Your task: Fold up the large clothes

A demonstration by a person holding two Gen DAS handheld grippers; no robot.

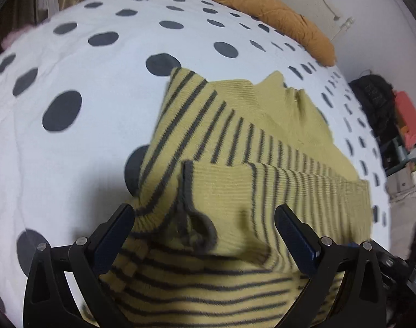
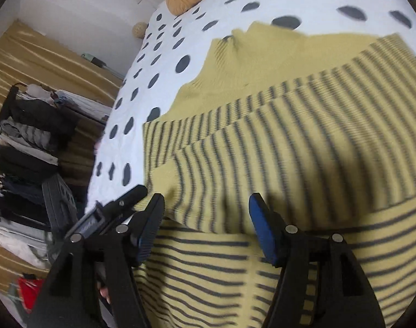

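Note:
A yellow knit sweater with dark grey stripes (image 1: 235, 142) lies partly folded on a white bedspread with dark dots (image 1: 71, 82). Its grey-trimmed neckline (image 1: 191, 218) sits between my left fingers. My left gripper (image 1: 205, 218) is open just above the neck area, not holding cloth. In the right wrist view the same sweater (image 2: 290, 136) fills the frame, with a striped layer folded over a plain yellow part. My right gripper (image 2: 205, 210) is open over the striped fabric near its left edge, holding nothing.
An orange pillow (image 1: 276, 13) lies at the far end of the bed by the wall. Dark and red clutter (image 1: 385, 109) stands beside the bed. A rack of hanging clothes (image 2: 30, 150) and a gold curtain (image 2: 44, 60) are beyond the bed's edge.

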